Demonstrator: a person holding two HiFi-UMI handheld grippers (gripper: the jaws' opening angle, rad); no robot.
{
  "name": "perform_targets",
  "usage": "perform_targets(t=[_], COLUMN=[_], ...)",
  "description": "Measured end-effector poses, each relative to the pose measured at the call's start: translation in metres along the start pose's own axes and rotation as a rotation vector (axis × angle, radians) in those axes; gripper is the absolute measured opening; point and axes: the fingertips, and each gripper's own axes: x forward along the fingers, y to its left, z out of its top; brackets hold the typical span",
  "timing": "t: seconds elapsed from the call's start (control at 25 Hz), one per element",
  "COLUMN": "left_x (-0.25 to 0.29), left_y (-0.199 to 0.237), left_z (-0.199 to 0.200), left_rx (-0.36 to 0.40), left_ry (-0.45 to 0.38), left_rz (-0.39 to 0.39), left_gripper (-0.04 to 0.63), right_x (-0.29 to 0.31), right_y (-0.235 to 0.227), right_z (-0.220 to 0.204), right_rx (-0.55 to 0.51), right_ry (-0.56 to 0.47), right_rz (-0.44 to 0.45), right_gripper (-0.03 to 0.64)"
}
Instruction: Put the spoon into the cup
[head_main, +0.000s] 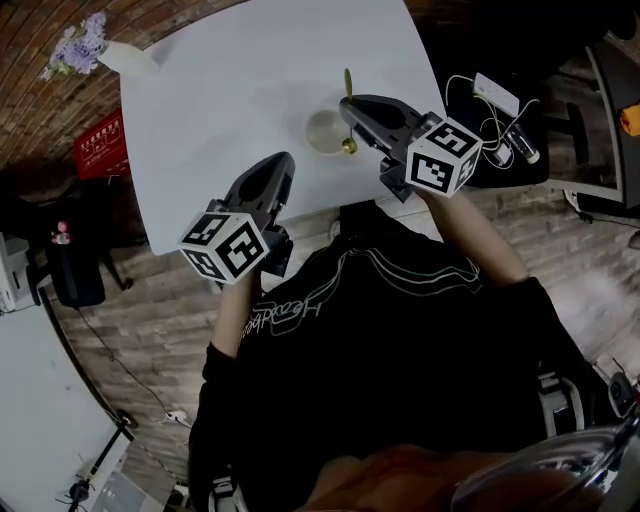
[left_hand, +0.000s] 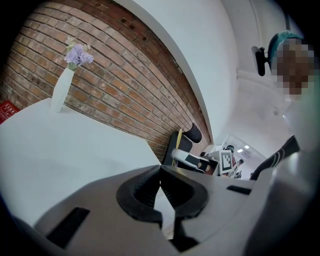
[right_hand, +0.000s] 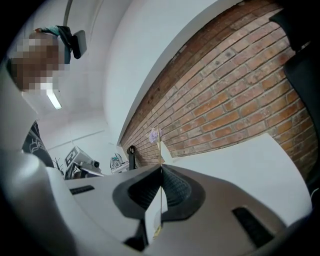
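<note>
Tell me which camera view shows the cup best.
The head view: the cup sits on the white table, seen from above. Neither gripper view shows it.

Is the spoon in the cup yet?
Not quite, I think. Done: the right tongs are shut on the spoon. In hand: one end is by the rim of the cup. Left: put it in and let go. The left tongs are shut, empty.

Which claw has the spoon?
The right claw: it pinches the gold spoon beside the cup. The left claw is shut on nothing, away from the cup.
</note>
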Motion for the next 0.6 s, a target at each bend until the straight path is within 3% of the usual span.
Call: perform_targets(t=[0.6], left_x=[0.026], left_y=[0.030], left_z=[0.000], left_rx=[-0.065], left_ry=[0.010], left_rz=[0.056], left_gripper=[0.005], right_x=[0.027], right_y=[-0.041], right_z=[-0.042], right_rx=[0.008], right_ry=[0.137], right_rz=[-0.002], right_gripper=[-0.003])
